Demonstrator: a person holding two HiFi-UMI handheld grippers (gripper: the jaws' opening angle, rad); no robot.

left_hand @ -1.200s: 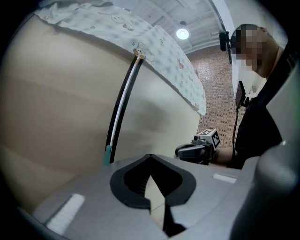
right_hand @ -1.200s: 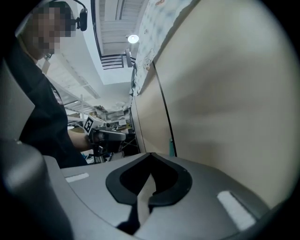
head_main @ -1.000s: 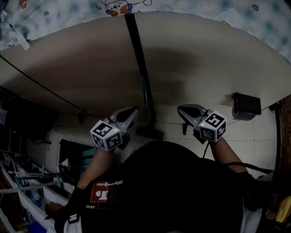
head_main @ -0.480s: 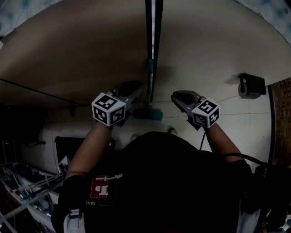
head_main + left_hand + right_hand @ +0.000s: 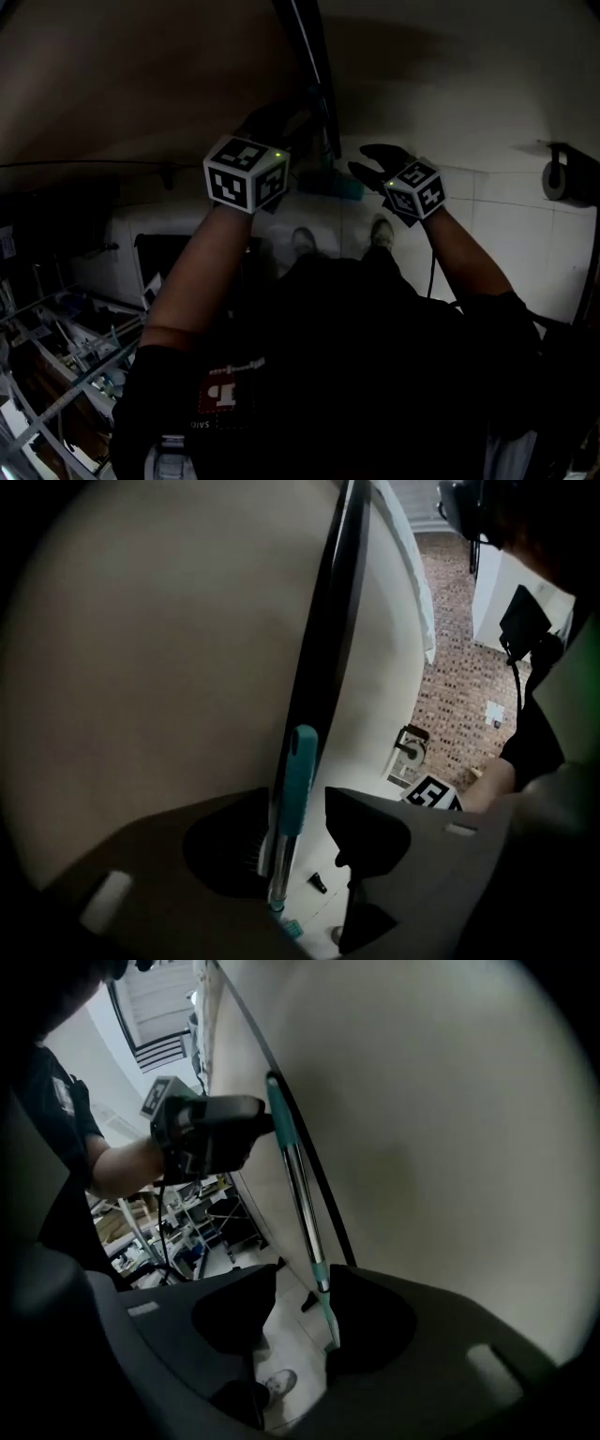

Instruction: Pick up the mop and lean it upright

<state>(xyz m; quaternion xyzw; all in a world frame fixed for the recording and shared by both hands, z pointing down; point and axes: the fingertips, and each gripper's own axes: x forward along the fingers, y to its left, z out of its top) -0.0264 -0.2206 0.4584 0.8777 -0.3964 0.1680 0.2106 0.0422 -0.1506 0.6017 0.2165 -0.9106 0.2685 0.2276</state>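
Observation:
The mop stands upright against the pale wall, with a teal grip (image 5: 298, 771) on a metal pole (image 5: 298, 1185) and a teal head (image 5: 330, 186) on the floor. My left gripper (image 5: 298, 803) is open, its jaws having just been opening; the pole runs between them close to the left jaw, with a gap on the other side. My right gripper (image 5: 305, 1283) is lower down and also open, just opened too; the pole's teal collar (image 5: 321, 1279) sits by its right jaw. In the head view the left gripper (image 5: 289, 117) and right gripper (image 5: 367, 161) flank the mop.
A dark vertical strip (image 5: 330, 621) runs up the wall right behind the mop. A paper-roll holder (image 5: 564, 178) hangs on the wall at right. Wire racks (image 5: 66, 356) crowd the left. The person's shoes (image 5: 302, 242) stand on the tiled floor below.
Both grippers have dropped lower and come in around the mop pole. Their jaws, shut before, now stand apart. The head view has tilted further down.

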